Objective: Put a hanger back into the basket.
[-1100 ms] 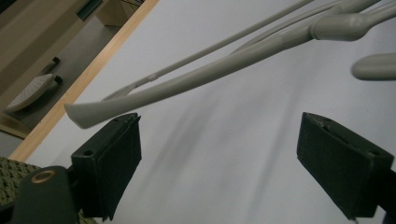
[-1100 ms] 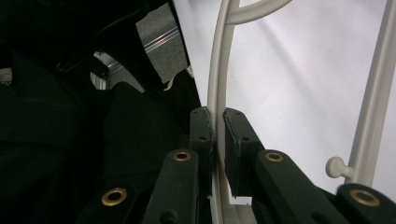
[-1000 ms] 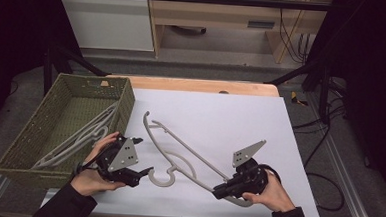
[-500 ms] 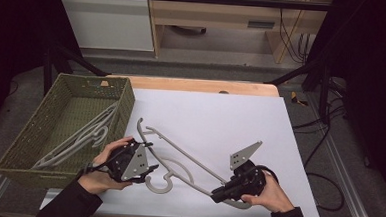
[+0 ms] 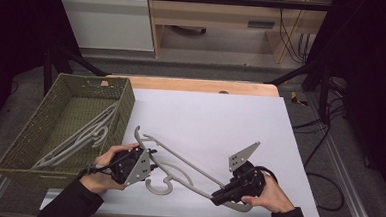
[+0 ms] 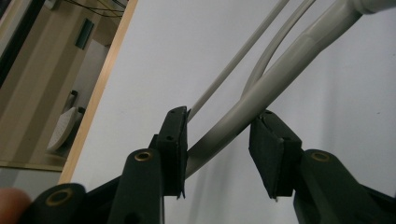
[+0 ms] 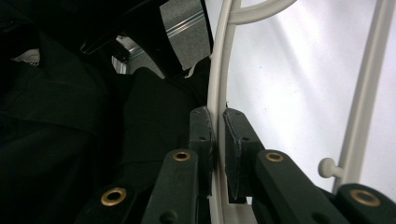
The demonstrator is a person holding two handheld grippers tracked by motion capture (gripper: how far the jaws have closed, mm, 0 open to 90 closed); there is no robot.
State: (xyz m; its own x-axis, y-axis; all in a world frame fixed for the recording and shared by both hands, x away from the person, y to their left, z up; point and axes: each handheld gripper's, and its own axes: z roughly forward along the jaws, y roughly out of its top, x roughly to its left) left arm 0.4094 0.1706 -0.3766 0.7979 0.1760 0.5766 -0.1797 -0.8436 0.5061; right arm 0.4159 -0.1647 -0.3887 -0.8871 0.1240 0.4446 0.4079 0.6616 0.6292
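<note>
no readable text, label, brand, number or sign stands on anything in these views.

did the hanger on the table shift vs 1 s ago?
Yes. The hanger has slid left, its end now nearer the basket; right claw grips it.
</note>
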